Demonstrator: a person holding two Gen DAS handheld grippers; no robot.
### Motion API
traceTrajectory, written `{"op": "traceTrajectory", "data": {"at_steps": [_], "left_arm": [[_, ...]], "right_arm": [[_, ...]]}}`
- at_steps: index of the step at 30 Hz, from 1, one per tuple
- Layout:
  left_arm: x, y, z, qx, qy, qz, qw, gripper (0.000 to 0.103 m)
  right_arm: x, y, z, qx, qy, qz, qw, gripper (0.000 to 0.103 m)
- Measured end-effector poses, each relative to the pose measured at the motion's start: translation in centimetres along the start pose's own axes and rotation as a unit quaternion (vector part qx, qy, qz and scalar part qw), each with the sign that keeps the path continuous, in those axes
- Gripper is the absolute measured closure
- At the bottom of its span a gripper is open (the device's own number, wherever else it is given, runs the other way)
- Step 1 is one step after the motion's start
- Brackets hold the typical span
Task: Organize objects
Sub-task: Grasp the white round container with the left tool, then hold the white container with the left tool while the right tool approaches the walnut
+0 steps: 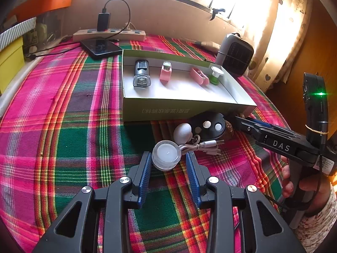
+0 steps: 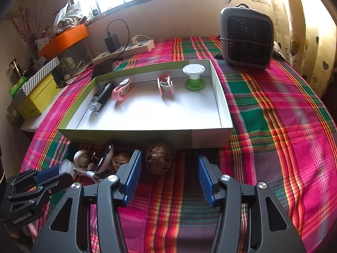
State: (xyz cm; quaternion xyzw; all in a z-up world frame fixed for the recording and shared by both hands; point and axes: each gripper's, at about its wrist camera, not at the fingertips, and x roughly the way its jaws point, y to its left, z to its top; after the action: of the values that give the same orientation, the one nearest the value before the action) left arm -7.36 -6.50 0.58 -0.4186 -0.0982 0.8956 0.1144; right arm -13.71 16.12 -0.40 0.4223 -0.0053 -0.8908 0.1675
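Observation:
A shallow green-sided box point(image 1: 185, 110) point(image 2: 217, 135) holds a clear-ended flashlight point(image 1: 141, 76), two pink pieces point(image 1: 166, 71) and a green-and-white spool point(image 2: 194, 77). In front of it lie a round clear tealight-like puck point(image 1: 166, 154), a white egg shape point(image 1: 182, 132), a black round device point(image 1: 208, 127), a white cable point(image 1: 202, 146) and two brown textured balls point(image 2: 158, 158). My left gripper point(image 1: 169, 158) is open, its fingertips either side of the puck. My right gripper point(image 2: 168, 162) is open, the larger brown ball just inside its left finger.
The plaid cloth point(image 2: 273, 116) covers the table. A small grey fan heater point(image 2: 246, 40) stands at the back right. A power strip with charger point(image 1: 109, 33) and a black phone point(image 1: 101, 47) lie behind the box. Stacked boxes point(image 2: 40, 92) stand at the left edge.

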Motion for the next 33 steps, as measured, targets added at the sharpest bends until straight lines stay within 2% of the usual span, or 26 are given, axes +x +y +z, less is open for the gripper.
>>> {"op": "traceTrajectory", "data": {"at_steps": [6, 17, 22, 28, 33], "left_arm": [[0.0, 0.0, 0.0, 0.001, 0.0, 0.001, 1.0, 0.071], [0.5, -0.4, 0.4, 0.012, 0.002, 0.012, 0.9999, 0.071], [0.7, -0.5, 0.6, 0.011, 0.003, 0.013, 0.9999, 0.071], [1.2, -1.1, 1.1, 0.022, 0.005, 0.031, 0.9993, 0.071], [1.1, -0.6, 1.1, 0.011, 0.003, 0.024, 0.9997, 0.072]], "right_arm": [[0.1, -0.6, 0.0, 0.012, 0.004, -0.003, 1.0, 0.051], [0.4, 0.1, 0.0, -0.004, 0.007, -0.017, 1.0, 0.051], [0.3, -0.2, 0.1, 0.003, 0.005, -0.017, 1.0, 0.055], [0.2, -0.6, 0.2, 0.011, 0.004, -0.013, 1.0, 0.059], [0.2, -0.8, 0.2, 0.018, 0.002, -0.012, 1.0, 0.065]]}}
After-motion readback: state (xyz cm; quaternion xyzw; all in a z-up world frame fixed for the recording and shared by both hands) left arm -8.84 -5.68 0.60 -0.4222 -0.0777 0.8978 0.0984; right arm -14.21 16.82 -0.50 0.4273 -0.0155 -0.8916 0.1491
